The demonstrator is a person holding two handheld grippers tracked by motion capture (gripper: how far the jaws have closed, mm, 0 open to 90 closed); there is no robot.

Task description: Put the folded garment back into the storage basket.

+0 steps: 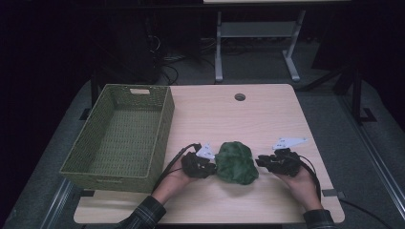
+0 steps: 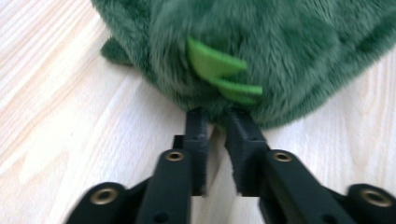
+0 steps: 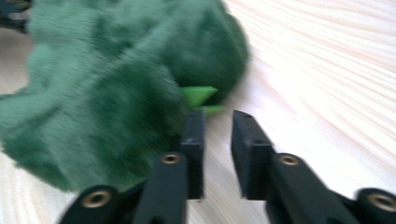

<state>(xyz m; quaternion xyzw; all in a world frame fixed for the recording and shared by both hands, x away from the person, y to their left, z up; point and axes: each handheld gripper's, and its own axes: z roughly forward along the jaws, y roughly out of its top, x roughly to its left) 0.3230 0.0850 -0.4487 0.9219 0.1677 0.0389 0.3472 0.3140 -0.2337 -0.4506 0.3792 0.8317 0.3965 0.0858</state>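
Green plush toy (image 1: 235,162) lies on the wooden counter (image 1: 267,114), directly between the two grippers. Left gripper (image 1: 208,168) sits just beside the toy's near flank, jaws pointing at it; in the left gripper view the jaws stand a narrow gap apart, bare counter showing between them, tips right at the fur's edge (image 2: 243,56) below two light-green felt spikes (image 2: 219,70). Nothing clamped. Right gripper (image 1: 260,162) is on the toy's opposite side, close by; in the right gripper view its jaws are likewise slightly parted with only wood grain between them, the plush (image 3: 112,93) bulging ahead and to the left jaw's side, one fur fold brushing that jaw. Woven green basket (image 1: 93,164) stands beyond the left gripper, away from the toy.
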